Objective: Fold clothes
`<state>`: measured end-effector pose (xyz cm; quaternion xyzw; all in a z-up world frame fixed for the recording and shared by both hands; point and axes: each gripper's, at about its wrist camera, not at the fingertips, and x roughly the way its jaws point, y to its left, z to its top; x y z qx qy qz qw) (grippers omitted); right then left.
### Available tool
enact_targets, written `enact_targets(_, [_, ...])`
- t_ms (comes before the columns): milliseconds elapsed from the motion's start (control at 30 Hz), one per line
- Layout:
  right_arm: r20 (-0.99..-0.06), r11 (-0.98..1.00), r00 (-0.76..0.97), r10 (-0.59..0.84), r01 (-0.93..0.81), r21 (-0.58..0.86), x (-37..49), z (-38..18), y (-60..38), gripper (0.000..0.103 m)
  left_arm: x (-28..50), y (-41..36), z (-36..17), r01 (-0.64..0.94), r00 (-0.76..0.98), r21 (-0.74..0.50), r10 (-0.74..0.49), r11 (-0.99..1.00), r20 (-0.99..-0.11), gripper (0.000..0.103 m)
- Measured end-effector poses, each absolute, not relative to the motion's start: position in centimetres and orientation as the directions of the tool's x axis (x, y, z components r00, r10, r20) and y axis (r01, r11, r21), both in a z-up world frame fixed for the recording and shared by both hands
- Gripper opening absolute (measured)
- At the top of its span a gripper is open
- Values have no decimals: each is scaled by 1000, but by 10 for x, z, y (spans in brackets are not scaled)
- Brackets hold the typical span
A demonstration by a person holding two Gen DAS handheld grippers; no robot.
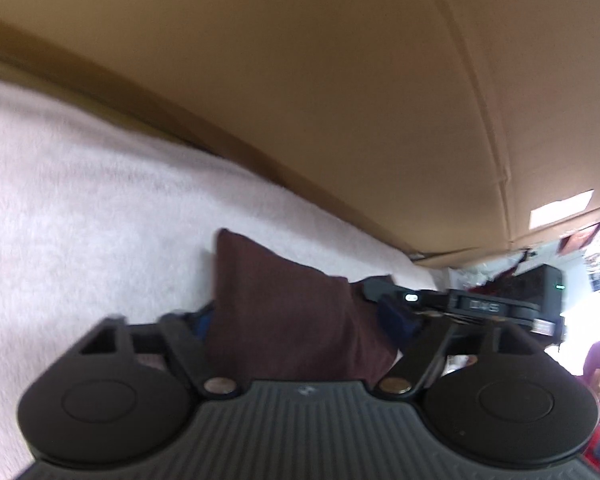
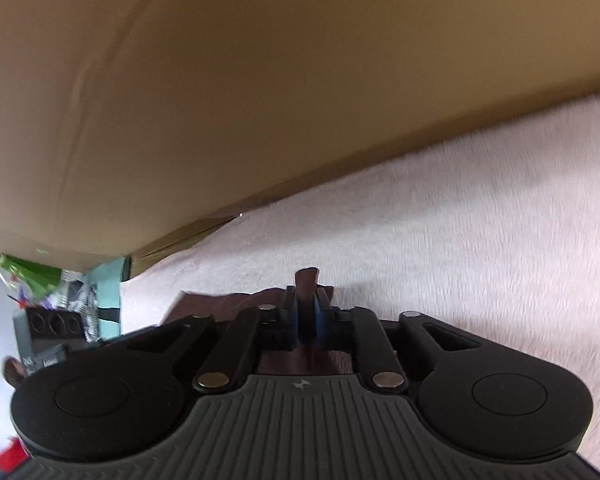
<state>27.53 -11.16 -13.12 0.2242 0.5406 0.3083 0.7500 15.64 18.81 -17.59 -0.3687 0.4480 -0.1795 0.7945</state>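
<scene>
While the maroon cloth lay on the pale fuzzy surface, right gripper jaws were clamped on a fold of it, left gripper jaws stood apart astride the cloth, cardboard box behind.

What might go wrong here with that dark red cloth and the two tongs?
The right tongs pinch only a narrow tip of the maroon cloth, so it could slip free. The left tongs stand open around the cloth without pressing it, so that side may sag. The cardboard box stands close behind; a lifted fold might brush it.
</scene>
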Motion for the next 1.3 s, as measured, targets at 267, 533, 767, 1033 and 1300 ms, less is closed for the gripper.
enact_targets(267, [-607, 669, 285, 742, -370, 644, 270, -99, -110, 5, 146, 183, -149, 59, 590, -697, -588, 714, -553, 15])
enact_targets(533, [-551, 602, 267, 791, -498, 624, 250, -74, -112, 5, 105, 174, -114, 186, 607, -692, -636, 697, -477, 6])
enact_targets(767, [-579, 576, 206, 789, -575, 580, 205, -57, -124, 4, 47, 165, -100, 259, 572, -666, -667, 700, -478, 6])
enact_targets(1033, [-683, 573, 144, 716, -680, 457, 137, -57, -114, 4, -22, 146, -103, 327, 496, -614, -684, 718, -535, 7])
enact_targets(1300, [-806, 532, 81, 586, -789, 308, 62, -85, -105, 4, -80, 137, -135, 354, 375, -568, -669, 743, -641, 6])
